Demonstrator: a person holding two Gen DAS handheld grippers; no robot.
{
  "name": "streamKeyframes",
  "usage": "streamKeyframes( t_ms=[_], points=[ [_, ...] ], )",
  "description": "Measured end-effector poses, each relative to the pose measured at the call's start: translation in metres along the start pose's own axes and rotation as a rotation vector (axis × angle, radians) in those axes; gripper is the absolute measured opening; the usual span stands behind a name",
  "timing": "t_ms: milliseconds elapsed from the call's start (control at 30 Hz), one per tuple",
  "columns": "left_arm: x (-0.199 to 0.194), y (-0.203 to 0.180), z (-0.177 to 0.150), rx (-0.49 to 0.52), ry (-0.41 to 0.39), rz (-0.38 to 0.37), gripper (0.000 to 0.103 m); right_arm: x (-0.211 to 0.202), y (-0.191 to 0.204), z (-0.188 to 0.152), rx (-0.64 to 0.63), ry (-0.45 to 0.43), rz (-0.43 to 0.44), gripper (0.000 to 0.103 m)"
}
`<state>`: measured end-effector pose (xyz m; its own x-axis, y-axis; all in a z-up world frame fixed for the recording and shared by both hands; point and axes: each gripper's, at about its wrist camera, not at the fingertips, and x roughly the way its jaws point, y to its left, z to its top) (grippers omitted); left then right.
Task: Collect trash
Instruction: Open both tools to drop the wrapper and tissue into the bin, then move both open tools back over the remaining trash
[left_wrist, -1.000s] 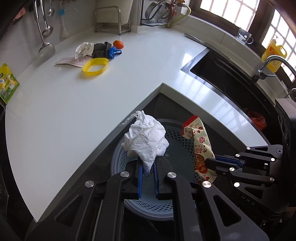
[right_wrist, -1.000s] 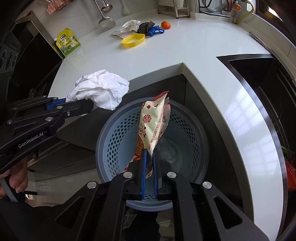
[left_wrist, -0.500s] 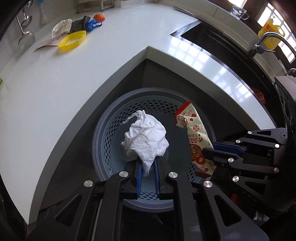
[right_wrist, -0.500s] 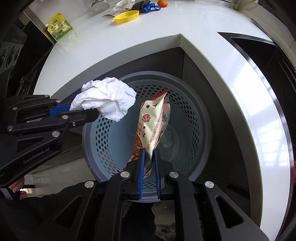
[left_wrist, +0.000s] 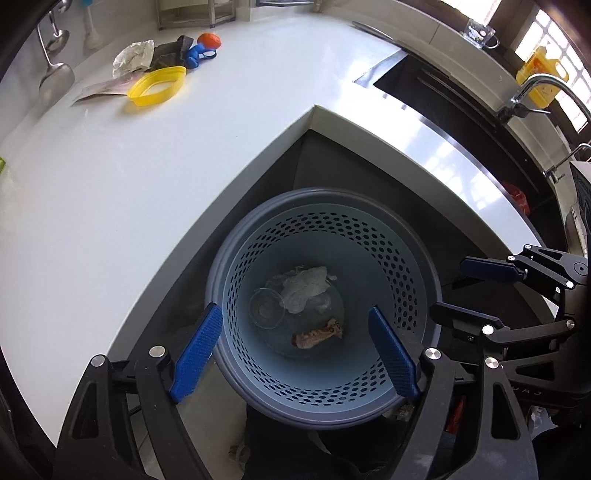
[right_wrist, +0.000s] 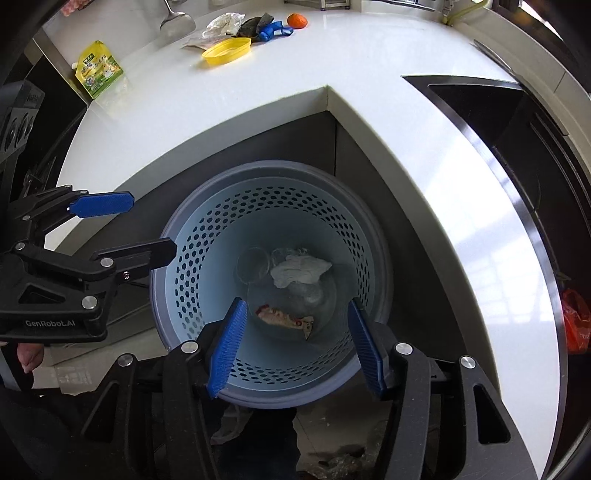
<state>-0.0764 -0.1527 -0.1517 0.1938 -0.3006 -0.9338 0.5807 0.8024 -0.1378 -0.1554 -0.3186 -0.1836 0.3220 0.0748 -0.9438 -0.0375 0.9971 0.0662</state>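
Observation:
A blue perforated trash bin (left_wrist: 417, 273) (right_wrist: 376, 266) stands on the floor below the counter's inner corner. At its bottom lie a crumpled white tissue (left_wrist: 304, 288) (right_wrist: 299, 271), a red-and-cream snack wrapper (left_wrist: 317, 334) (right_wrist: 286, 317) and a clear plastic cup (left_wrist: 266, 308) (right_wrist: 252, 265). My left gripper (left_wrist: 295, 347) (right_wrist: 122, 227) is open and empty above the bin. My right gripper (right_wrist: 295, 345) (left_wrist: 461, 291) is open and empty above the bin beside it.
On the white counter (left_wrist: 147, 177) far off lie a yellow lid (left_wrist: 157, 85) (right_wrist: 226, 51), a flat wrapper (left_wrist: 105, 88), crumpled paper (left_wrist: 133, 57), a dark wrapper (left_wrist: 168, 53), a blue item (left_wrist: 197, 55) and an orange (left_wrist: 209, 40) (right_wrist: 297, 20). A green pouch (right_wrist: 99, 69) lies left. The sink (left_wrist: 461, 107) is right.
Both grippers opened. The tissue fell from the left gripper and the snack wrapper from the right one; both now lie at the bottom of the bin.

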Motion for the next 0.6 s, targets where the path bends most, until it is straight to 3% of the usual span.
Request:
streamKeyframes(
  t_ms=[300, 600],
  points=[
    [-0.055, 0.057, 0.035, -0.128, -0.173, 0.059, 0.086, -0.043, 0.006, 0.062, 0.003, -0.186, 0.055, 0.066],
    [-0.088, 0.132, 0.069, -0.237, -0.257, 0.13, 0.092, -0.038, 0.055, 0.148, -0.097, -0.258, 0.104, 0.07]
  ],
)
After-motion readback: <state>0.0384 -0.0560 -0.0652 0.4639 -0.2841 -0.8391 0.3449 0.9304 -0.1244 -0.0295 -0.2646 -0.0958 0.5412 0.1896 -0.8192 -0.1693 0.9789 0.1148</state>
